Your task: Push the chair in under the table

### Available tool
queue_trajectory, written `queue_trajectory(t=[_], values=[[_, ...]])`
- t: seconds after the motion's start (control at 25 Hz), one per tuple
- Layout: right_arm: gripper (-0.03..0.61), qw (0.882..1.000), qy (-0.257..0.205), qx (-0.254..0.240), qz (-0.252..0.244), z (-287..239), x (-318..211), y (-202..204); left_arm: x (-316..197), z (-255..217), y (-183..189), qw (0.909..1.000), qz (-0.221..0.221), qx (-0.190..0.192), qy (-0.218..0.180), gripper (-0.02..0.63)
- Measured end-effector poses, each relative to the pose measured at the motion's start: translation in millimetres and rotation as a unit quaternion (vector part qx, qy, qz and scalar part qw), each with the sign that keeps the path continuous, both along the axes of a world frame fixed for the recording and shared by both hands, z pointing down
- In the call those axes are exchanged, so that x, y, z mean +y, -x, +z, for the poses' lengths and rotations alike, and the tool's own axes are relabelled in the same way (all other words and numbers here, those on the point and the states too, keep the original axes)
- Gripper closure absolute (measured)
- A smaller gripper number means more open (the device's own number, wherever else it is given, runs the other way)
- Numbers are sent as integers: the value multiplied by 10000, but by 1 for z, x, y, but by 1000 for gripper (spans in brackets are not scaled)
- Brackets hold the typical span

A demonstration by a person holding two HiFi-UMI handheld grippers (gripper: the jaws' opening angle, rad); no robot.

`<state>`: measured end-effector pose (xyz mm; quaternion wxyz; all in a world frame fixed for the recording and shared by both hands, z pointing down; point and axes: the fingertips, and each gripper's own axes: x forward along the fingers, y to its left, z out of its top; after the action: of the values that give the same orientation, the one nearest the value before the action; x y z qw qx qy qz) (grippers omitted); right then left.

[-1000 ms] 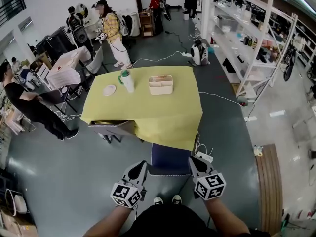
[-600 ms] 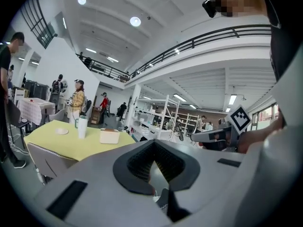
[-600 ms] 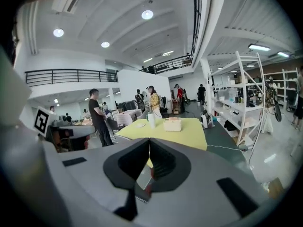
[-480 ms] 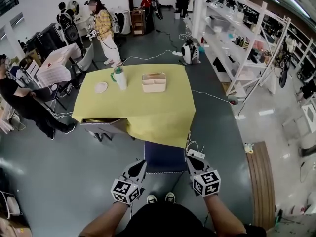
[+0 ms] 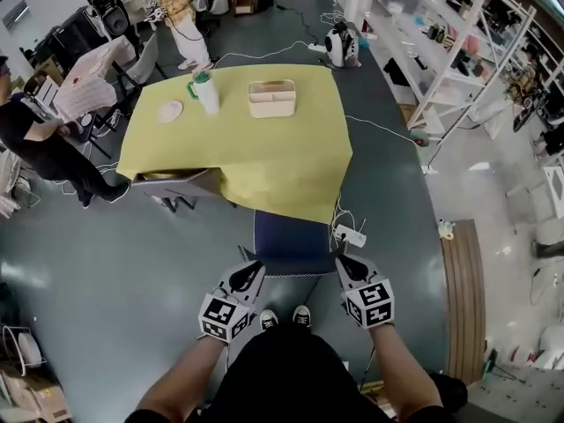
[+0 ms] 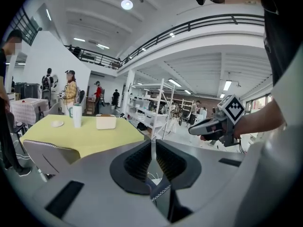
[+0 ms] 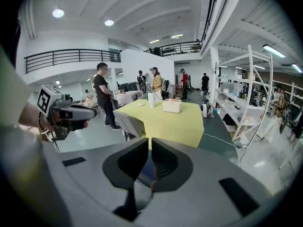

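The blue chair (image 5: 292,237) stands at the near side of the yellow-clothed table (image 5: 264,152), its front under the hanging cloth. My left gripper (image 5: 254,270) is at the left corner of the chair's near edge and my right gripper (image 5: 342,261) at the right corner. In the left gripper view the left gripper (image 6: 152,143) has just been opening, with only a thin slit and nothing in it. Blue stitched chair fabric (image 6: 161,193) shows just below. In the right gripper view the right gripper (image 7: 149,143) is shut over the same blue fabric (image 7: 142,171).
A grey chair (image 5: 181,183) sits at the table's left side. A cup (image 5: 205,91), a plate (image 5: 169,111) and a cream box (image 5: 271,98) stand on the cloth. A power strip (image 5: 350,235) and cables lie right of the chair. Shelves (image 5: 441,42) line the right; people stand left.
Both grippers have sunk down to the chair's near edge. My head has leaned forward, so the table and chair have slid up in the head view.
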<state>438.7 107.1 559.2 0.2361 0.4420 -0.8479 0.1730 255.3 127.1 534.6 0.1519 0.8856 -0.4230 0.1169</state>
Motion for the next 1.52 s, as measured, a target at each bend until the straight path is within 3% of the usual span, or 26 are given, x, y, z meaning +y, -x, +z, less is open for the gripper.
queue_trajectory(t=[0.12, 0.24, 0.44, 0.96, 1.36, 1.52], values=[[556, 9995, 173, 140, -217, 20, 3, 2, 3, 16, -10, 9997, 181, -113, 122, 538], [480, 9980, 354, 281, -441, 44, 8, 6, 5, 37, -16, 9988, 313, -263, 252, 503], [444, 9907, 546, 751, -990, 81, 17, 10, 7, 70, -24, 9962, 541, -509, 455, 480], [408, 9536, 1176, 1836, -2076, 185, 28, -2, 21, 192, -23, 9736, 1217, -1447, 1282, 448], [388, 9259, 1312, 2424, -2583, 233, 38, -3, 29, 250, -20, 9539, 1618, -2071, 1452, 423], [387, 9172, 1334, 2598, -2711, 245, 33, -2, 23, 258, -20, 9518, 1669, -2145, 1425, 423]])
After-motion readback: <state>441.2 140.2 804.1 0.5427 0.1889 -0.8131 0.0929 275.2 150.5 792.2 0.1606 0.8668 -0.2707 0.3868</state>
